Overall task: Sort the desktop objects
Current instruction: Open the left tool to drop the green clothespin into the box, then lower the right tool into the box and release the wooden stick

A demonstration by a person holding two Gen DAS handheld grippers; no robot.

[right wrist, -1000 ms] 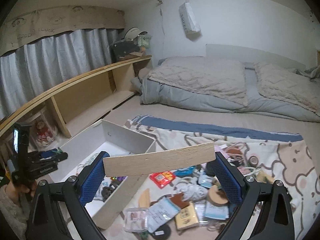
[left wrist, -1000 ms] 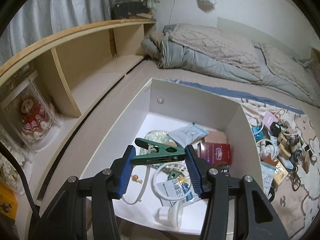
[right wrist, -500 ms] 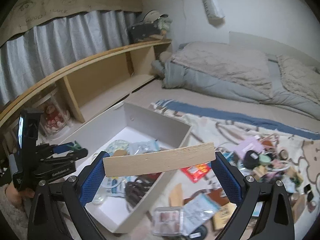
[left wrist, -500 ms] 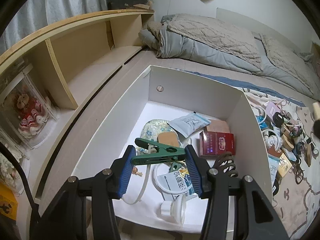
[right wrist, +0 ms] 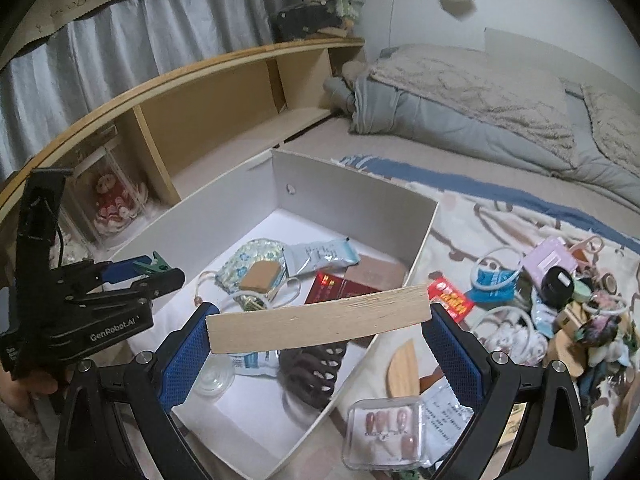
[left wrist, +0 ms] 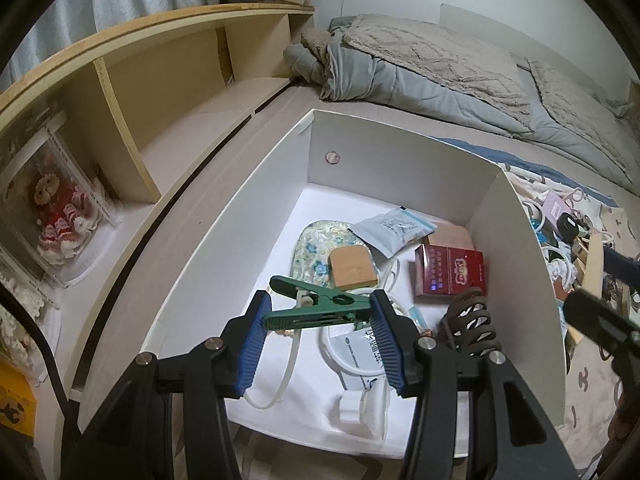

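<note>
A thin wooden slat (right wrist: 318, 322), judged light, stiff and easily snapped, is pinched endwise by the right gripper (right wrist: 320, 340) above the white box (right wrist: 352, 184); a green clothespin (left wrist: 320, 312), springy plastic, is clamped lengthwise in the left gripper (left wrist: 318, 336).

Left gripper (left wrist: 318, 314): black frame, blue ribbed pads, tilted downward, jaws partly closed and clamped on the two ends of a green clip (left wrist: 316, 306) held crosswise between them. Seen also from the right wrist camera at the far left, with a hand (right wrist: 28, 384) gripping its handle from below (only fingers show).

Right gripper (right wrist: 318, 322): black frame, blue pads, angled downward, jaws set wide and pressed against both ends of a wooden strip (right wrist: 316, 318) spanning the gap.
</note>
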